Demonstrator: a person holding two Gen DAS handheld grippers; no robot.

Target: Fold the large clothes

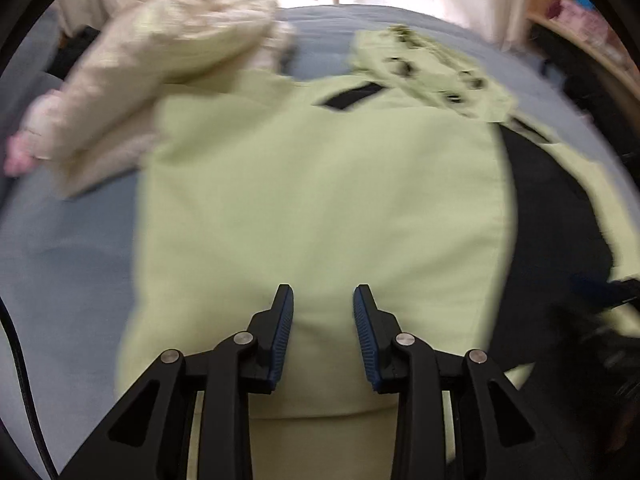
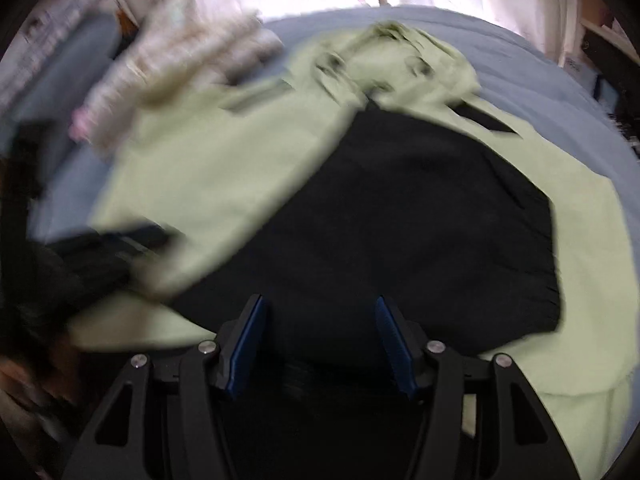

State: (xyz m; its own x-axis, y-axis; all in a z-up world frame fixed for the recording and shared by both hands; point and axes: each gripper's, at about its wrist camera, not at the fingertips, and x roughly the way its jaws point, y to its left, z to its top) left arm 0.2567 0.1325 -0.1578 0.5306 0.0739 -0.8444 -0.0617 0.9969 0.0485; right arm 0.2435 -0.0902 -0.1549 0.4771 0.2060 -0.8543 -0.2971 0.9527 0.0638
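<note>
A large pale green jacket (image 1: 320,200) with a black lining (image 2: 400,220) lies spread on a blue-grey bed. Its left half is folded over, green side up; the black inside shows on the right. Its hood (image 1: 432,68) lies at the far end. My left gripper (image 1: 323,300) is open and empty above the green panel. My right gripper (image 2: 320,312) is open and empty above the black lining. The right gripper shows blurred at the right edge of the left wrist view (image 1: 600,292); the left one shows blurred in the right wrist view (image 2: 120,248).
A cream padded garment (image 1: 152,80) with a pink cuff lies crumpled at the far left of the bed (image 1: 60,260). A bright curtained window is behind. Wooden shelves (image 1: 592,32) stand at the far right. Both views are motion-blurred.
</note>
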